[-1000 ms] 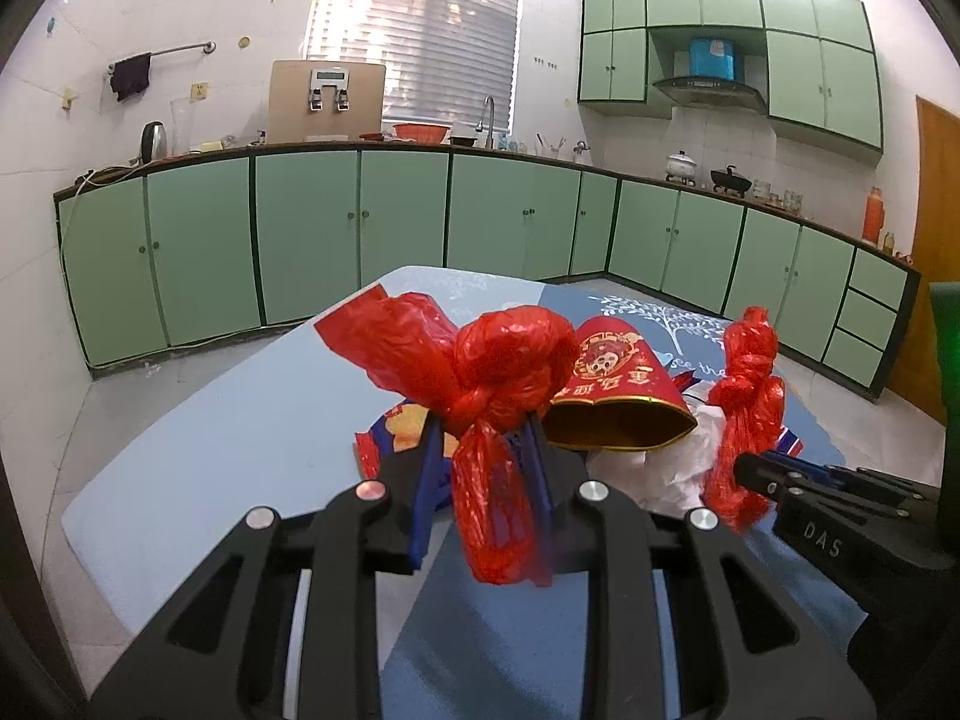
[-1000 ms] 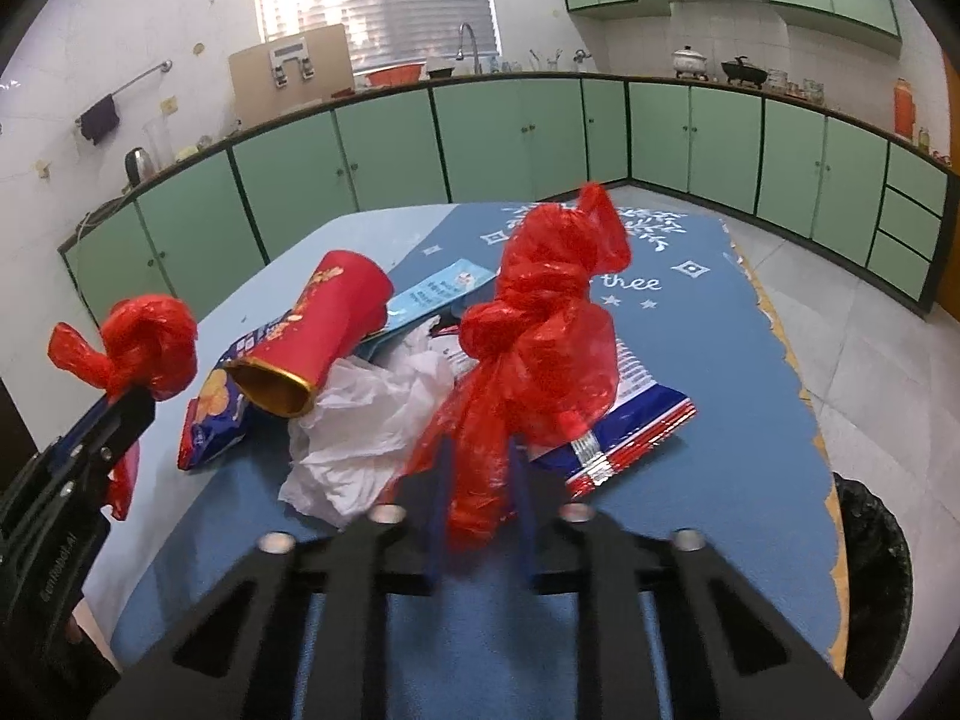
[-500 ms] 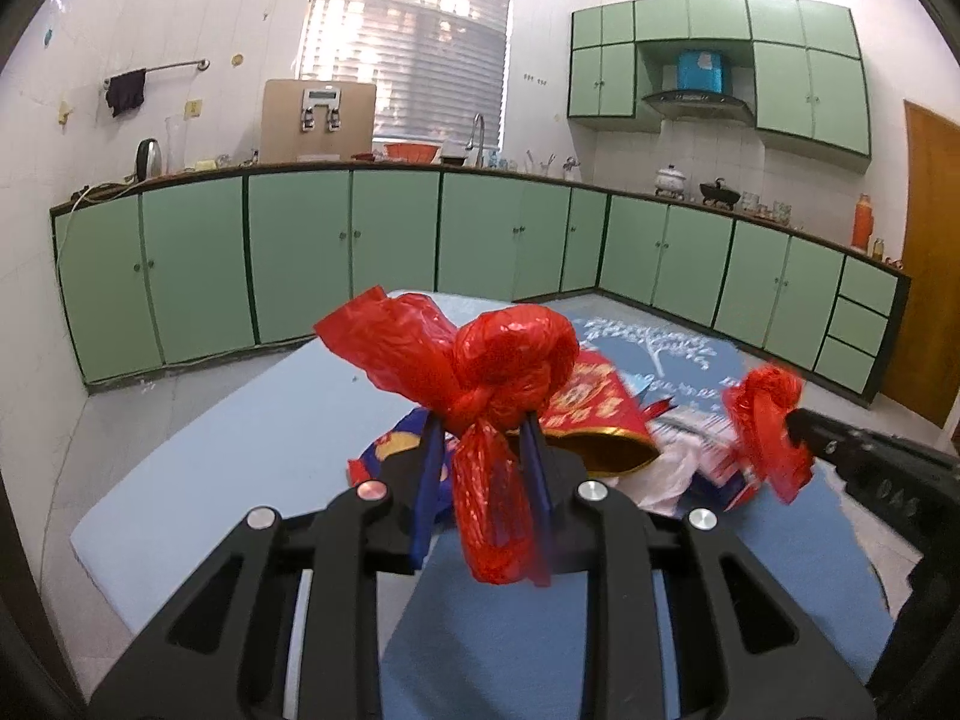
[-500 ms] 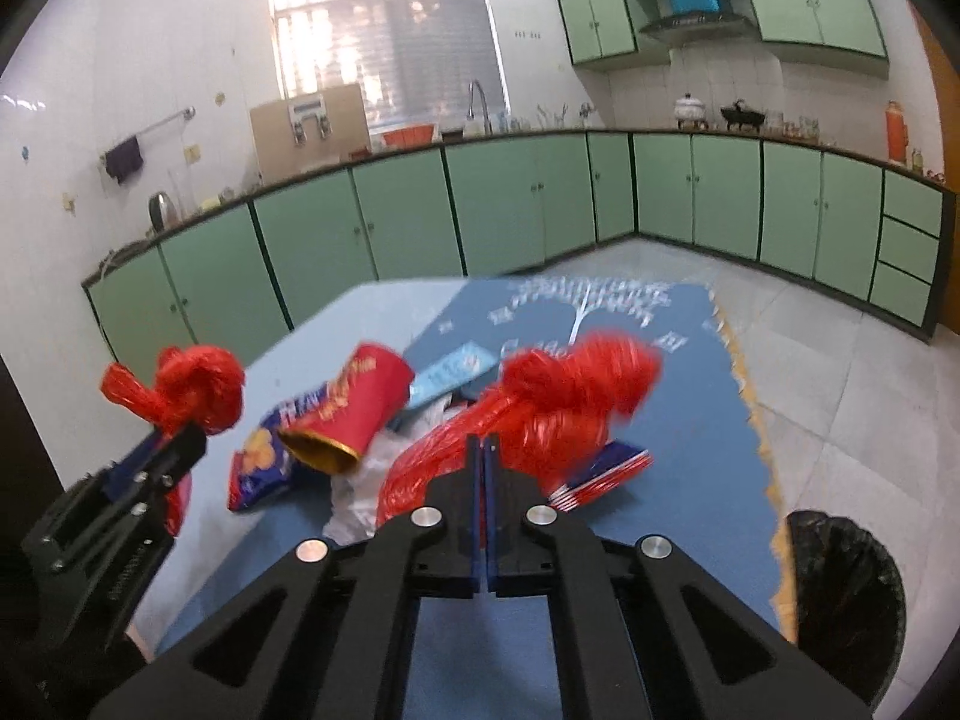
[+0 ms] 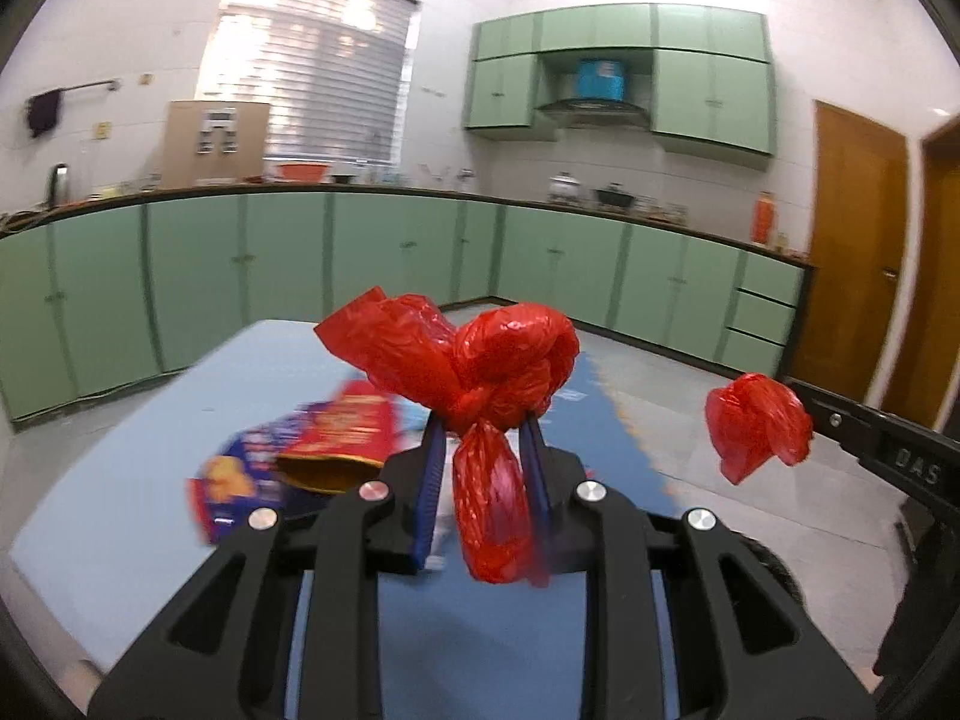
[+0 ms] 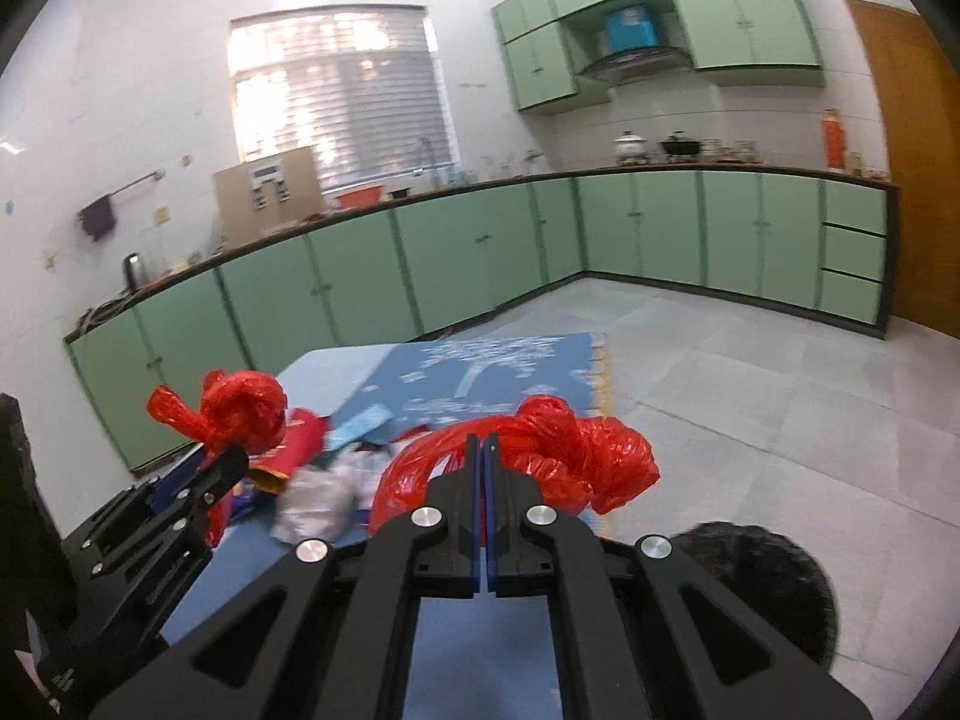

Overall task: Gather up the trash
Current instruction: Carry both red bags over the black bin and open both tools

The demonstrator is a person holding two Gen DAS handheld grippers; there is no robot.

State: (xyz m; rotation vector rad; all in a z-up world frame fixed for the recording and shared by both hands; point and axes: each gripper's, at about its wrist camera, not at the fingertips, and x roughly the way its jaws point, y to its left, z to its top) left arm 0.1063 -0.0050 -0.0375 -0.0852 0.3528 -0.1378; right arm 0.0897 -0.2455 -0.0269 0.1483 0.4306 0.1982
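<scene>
My left gripper [image 5: 482, 427] is shut on a knotted handle of the red plastic trash bag [image 5: 480, 372], held above the blue table [image 5: 150, 480]. My right gripper [image 6: 482, 439] is shut on the bag's other knotted handle [image 6: 570, 450]; that handle also shows at the right of the left wrist view [image 5: 757, 425]. In the right wrist view the left gripper [image 6: 225, 457] shows at the left with its red knot [image 6: 240, 414]. Between the handles lie a red paper cup [image 6: 297, 447], a blue snack wrapper [image 5: 240, 474] and crumpled white paper [image 6: 318, 498].
A black trash bin [image 6: 774, 588] stands on the floor right of the table. Green cabinets [image 5: 360, 264] line the far walls. A brown door [image 5: 852, 252] is at the right. Grey tiled floor [image 6: 750, 396] surrounds the table.
Both grippers have lifted, with the handles still held. The right gripper has closed tightly on its handle and swung right, towards the bin. The trash on the table now sits lower in view.
</scene>
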